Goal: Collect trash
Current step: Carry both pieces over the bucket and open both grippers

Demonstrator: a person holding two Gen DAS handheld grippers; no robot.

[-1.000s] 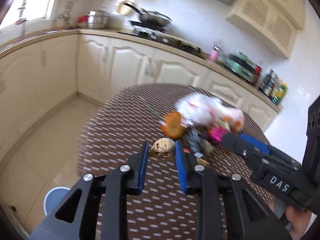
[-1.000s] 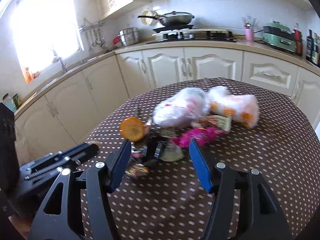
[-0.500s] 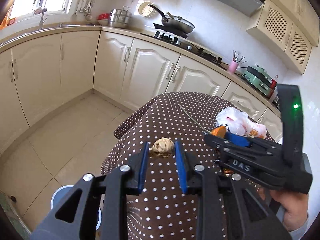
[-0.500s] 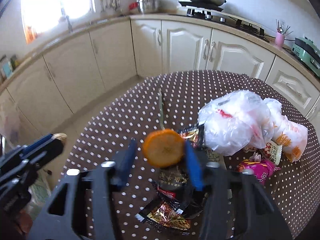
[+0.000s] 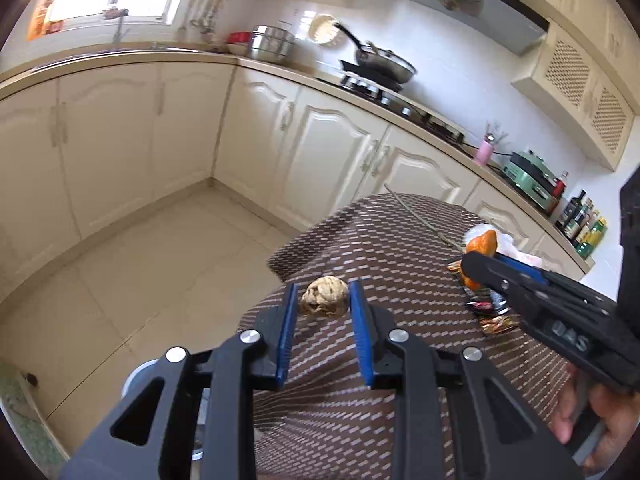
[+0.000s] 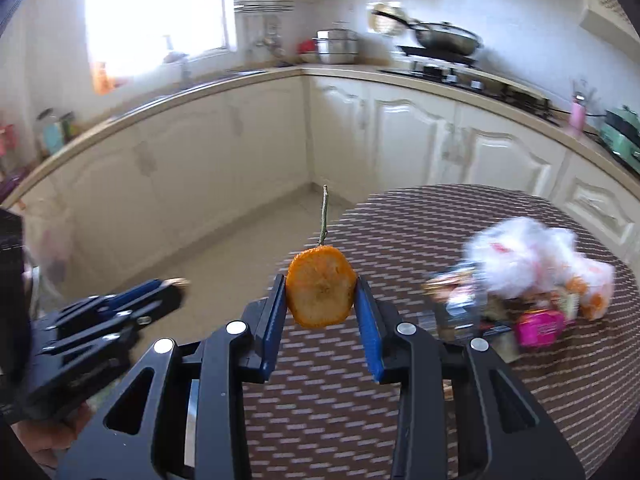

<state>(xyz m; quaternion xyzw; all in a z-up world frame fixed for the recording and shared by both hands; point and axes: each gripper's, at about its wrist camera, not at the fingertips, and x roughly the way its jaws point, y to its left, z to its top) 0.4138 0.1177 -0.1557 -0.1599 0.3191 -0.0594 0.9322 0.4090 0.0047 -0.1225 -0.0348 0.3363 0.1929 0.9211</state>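
The left tool (image 5: 323, 300) pinches a wrinkled, tan walnut-like lump (image 5: 325, 297) at frame centre, lifted clear of the desk (image 5: 400, 240), presumably for carrying to a bin. The right tool (image 6: 321, 299) grips a flat, dried orange slice (image 6: 321, 294) by its edges, centre frame. Remaining trash, crinkly white plastic bags (image 6: 532, 260) and glossy wrappers (image 6: 538, 326), sits heaped at right on the dotted brown cloth. A round pale container (image 5: 138, 376) shows low left on the floor.
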